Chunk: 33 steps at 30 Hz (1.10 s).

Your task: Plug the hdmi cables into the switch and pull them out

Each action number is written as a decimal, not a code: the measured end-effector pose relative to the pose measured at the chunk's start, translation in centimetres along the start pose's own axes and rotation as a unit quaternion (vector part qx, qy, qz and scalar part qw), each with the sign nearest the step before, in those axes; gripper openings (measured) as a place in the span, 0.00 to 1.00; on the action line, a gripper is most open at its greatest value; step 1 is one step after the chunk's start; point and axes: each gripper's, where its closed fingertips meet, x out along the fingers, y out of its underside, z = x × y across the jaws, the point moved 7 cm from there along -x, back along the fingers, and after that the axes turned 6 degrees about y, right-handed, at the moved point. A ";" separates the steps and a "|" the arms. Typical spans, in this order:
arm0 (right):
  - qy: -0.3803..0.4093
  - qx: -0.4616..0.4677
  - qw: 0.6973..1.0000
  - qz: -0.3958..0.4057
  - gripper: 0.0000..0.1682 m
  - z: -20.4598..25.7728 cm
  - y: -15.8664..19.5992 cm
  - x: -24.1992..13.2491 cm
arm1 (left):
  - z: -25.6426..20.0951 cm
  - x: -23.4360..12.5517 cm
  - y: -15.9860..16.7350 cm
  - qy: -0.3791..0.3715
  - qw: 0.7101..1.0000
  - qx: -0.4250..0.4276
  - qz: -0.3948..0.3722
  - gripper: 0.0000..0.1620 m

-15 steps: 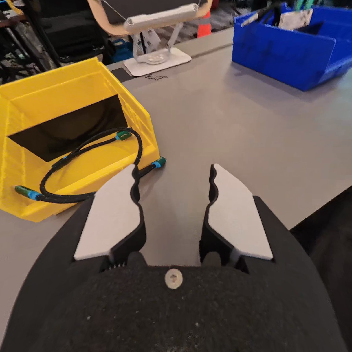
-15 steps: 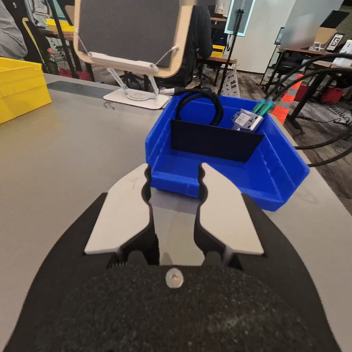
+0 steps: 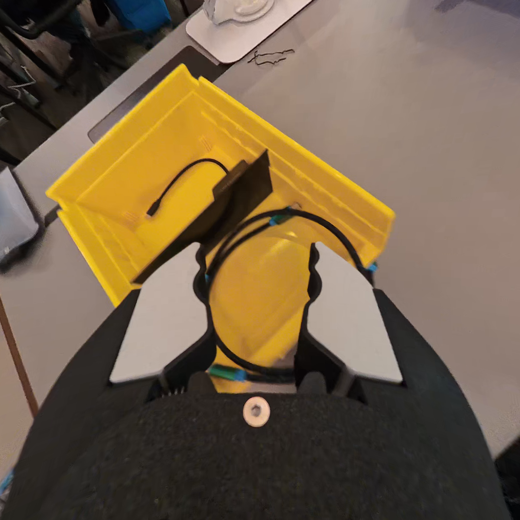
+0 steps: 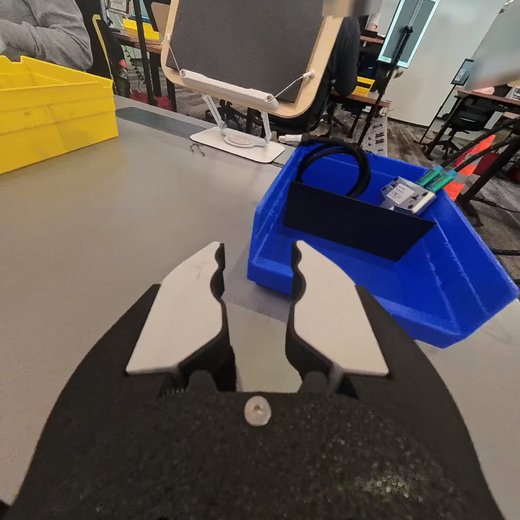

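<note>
My left gripper (image 3: 257, 247) is open and empty above the front of a yellow bin (image 3: 332, 180). Black HDMI cables (image 3: 342, 236) with green and blue plugs (image 3: 225, 375) loop in the bin's front part. Behind a black divider (image 3: 247, 194) lies a dark device with a thin black lead (image 3: 180, 185). My right gripper (image 4: 258, 247) is open and empty over the table, just left of a blue bin (image 4: 422, 295). That bin holds a grey switch (image 4: 405, 195) with two green plugs (image 4: 434, 178) in it and a coiled black cable (image 4: 357, 166).
A tablet stand with a white base (image 4: 239, 143) stands at the table's far edge; it also shows in the left wrist view (image 3: 236, 42). A small wire tie (image 3: 270, 56) lies near it. The yellow bin (image 4: 56, 112) is at far left in the right wrist view. A person's grey sleeve (image 4: 42, 31) shows behind it. Across from one pair of fingers to the other is roughly 50 cm.
My left gripper has swung left and over the yellow bin, now looking down into it. My right gripper has shifted slightly left of the blue bin and opened a little wider.
</note>
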 end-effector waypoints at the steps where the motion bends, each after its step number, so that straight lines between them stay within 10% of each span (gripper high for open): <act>1: -0.004 -0.001 1.000 -0.002 0.26 0.1 0.0 0.1 | 1.3 1.0 -0.8 0.010 1.000 0.008 0.017 0.43; 16: -0.009 0.009 1.000 0.011 0.26 0.0 0.3 2.9 | 9.4 18.4 -4.9 0.129 0.941 -0.174 0.261 0.37; 22: -0.020 -0.016 0.999 0.020 0.26 0.5 0.6 3.5 | 9.3 20.7 -3.9 0.133 0.904 -0.229 0.335 0.29; 26: -0.027 -0.029 0.999 0.026 0.26 0.8 0.7 3.8 | 8.9 21.1 -3.7 0.148 0.897 -0.238 0.343 0.02; 33: -0.034 -0.030 0.999 0.029 0.26 1.1 0.7 3.6 | 9.0 20.2 -3.7 0.131 0.908 -0.215 0.336 0.02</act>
